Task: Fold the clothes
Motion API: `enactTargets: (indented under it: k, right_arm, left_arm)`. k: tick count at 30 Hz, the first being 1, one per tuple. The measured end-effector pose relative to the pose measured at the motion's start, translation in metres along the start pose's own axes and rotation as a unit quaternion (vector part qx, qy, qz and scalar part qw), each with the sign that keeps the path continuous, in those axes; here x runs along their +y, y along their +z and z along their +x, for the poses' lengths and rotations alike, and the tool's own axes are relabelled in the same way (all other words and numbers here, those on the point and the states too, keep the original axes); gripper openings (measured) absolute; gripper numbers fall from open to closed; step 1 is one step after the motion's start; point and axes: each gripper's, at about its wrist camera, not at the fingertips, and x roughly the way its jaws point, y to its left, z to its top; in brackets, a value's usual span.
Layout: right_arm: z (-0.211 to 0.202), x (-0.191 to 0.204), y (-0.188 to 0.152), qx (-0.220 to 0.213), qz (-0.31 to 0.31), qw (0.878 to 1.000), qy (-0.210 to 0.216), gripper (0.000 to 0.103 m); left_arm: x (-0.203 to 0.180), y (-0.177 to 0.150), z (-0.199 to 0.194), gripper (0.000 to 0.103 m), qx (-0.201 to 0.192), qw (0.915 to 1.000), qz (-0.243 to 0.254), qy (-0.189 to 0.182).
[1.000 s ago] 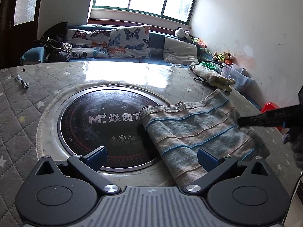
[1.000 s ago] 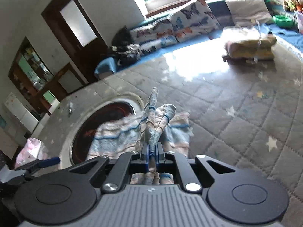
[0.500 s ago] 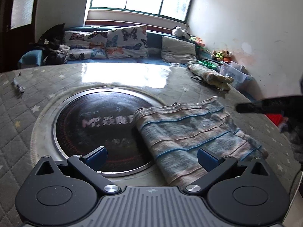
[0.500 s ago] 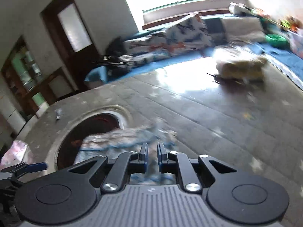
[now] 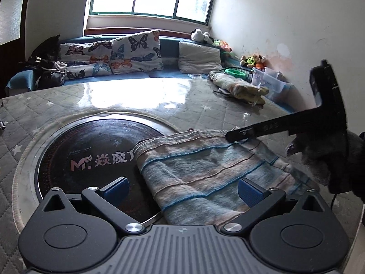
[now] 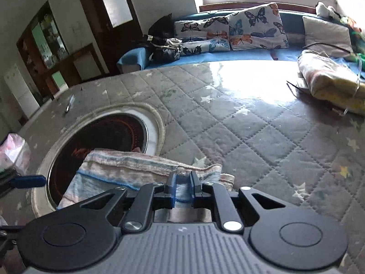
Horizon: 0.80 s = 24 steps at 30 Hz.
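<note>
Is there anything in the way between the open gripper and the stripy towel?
No, nothing visible. The left gripper hangs open right over the striped towel, with only air between its fingers and the cloth.

Left hand-held gripper gapes wide, angled downward; right hand-held gripper, gloved hand behind, nearly closed, empty
</note>
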Motion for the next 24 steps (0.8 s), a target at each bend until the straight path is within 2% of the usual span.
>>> enactTargets:
  k: [4, 11, 17, 20, 24]
  right_arm:
    - [-0.012, -0.003, -0.001, -0.010, 0.004, 1.000, 0.000, 0.012]
    - [-0.049, 0.009, -0.021, -0.013, -0.018, 0.999, 0.030, 0.012]
    - [-0.055, -0.005, -0.048, -0.005, 0.018, 1.000, 0.024, 0.011]
    - [-0.071, -0.002, -0.052, -0.027, 0.018, 0.999, 0.025, 0.012]
    - [-0.091, 0.009, -0.059, -0.048, 0.000, 0.998, 0.035, 0.012]
  left_arm:
    - [0.003, 0.001, 0.003, 0.103, 0.003, 1.0000, 0.001, 0.006]
    - [0.000, 0.009, 0.016, 0.103, 0.004, 1.0000, 0.006, 0.006]
    - [-0.001, 0.019, 0.036, 0.103, 0.015, 0.9996, 0.011, 0.020]
    - [-0.006, 0.027, 0.038, 0.103, 0.011, 0.9998, 0.012, 0.012]
    - [-0.019, 0.034, 0.042, 0.102, 0.006, 0.9997, 0.018, -0.016]
